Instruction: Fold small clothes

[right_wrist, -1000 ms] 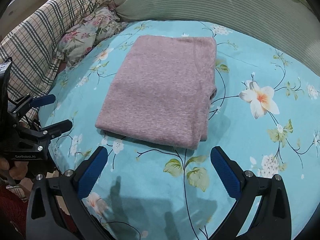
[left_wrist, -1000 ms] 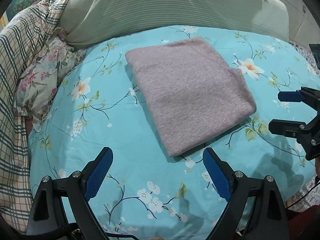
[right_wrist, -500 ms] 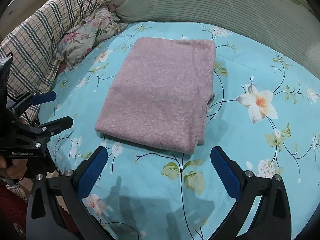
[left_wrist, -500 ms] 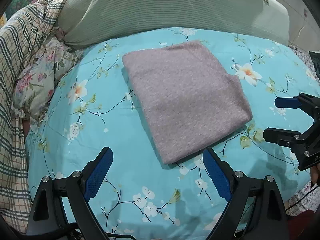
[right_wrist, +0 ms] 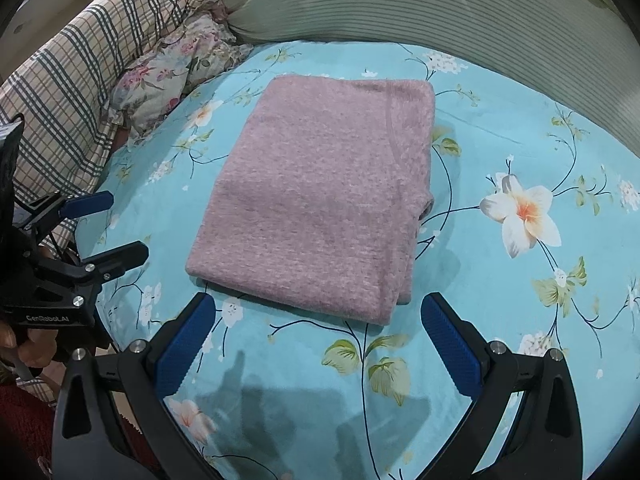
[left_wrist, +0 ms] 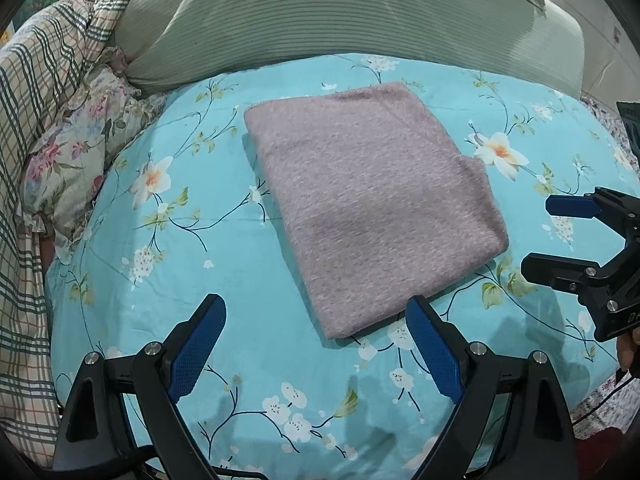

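A pink knit garment [left_wrist: 368, 204] lies folded into a flat rectangle on the turquoise floral bedsheet [left_wrist: 160, 248]; it also shows in the right wrist view [right_wrist: 324, 200]. My left gripper [left_wrist: 316, 320] is open and empty, just short of the garment's near corner. My right gripper [right_wrist: 318, 312] is open and empty, just short of the garment's near edge. The right gripper shows at the right edge of the left wrist view [left_wrist: 560, 236], and the left gripper at the left edge of the right wrist view [right_wrist: 116, 228]; both stand apart from the garment.
A green striped pillow [left_wrist: 320, 12] lies behind the garment. A plaid blanket [left_wrist: 36, 100] and a floral cushion [left_wrist: 76, 152] lie at the left. The bed's edge runs near the right gripper [left_wrist: 600, 392].
Both grippers have drawn back a little from the folded garment, staying open. The garment has not moved.
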`<state>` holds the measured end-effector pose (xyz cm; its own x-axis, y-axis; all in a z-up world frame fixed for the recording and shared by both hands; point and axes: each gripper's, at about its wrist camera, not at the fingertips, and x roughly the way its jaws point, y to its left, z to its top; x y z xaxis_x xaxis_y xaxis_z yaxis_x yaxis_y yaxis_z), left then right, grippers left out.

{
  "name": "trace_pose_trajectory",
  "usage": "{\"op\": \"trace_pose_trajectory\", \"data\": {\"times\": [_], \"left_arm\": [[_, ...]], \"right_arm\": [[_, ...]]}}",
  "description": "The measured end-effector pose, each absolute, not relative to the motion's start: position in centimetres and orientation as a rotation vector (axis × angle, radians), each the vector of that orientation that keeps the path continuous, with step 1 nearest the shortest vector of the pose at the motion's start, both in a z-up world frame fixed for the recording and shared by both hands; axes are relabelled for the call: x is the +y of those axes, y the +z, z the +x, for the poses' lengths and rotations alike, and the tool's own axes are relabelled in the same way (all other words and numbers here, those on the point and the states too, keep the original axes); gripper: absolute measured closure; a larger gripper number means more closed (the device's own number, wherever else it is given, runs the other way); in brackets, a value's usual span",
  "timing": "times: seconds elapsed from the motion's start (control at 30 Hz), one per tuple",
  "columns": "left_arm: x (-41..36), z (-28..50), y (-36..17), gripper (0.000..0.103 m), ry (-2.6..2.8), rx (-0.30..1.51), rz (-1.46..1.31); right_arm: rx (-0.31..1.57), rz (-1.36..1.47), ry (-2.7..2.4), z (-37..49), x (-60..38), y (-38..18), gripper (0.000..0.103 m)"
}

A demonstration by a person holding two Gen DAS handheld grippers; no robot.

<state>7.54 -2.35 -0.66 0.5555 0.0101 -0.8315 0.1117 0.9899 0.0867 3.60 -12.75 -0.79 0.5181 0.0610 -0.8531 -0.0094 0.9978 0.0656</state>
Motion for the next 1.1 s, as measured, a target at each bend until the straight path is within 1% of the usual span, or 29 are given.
{"op": "trace_pose_trajectory", "data": {"times": [1.1], "left_arm": [[-2.1, 8.9, -1.0, 0.011, -0.061, 0.992, 0.105]], "right_arm": [[1.033, 0.087, 0.038, 4.3, -12.8, -1.2, 0.001]]}}
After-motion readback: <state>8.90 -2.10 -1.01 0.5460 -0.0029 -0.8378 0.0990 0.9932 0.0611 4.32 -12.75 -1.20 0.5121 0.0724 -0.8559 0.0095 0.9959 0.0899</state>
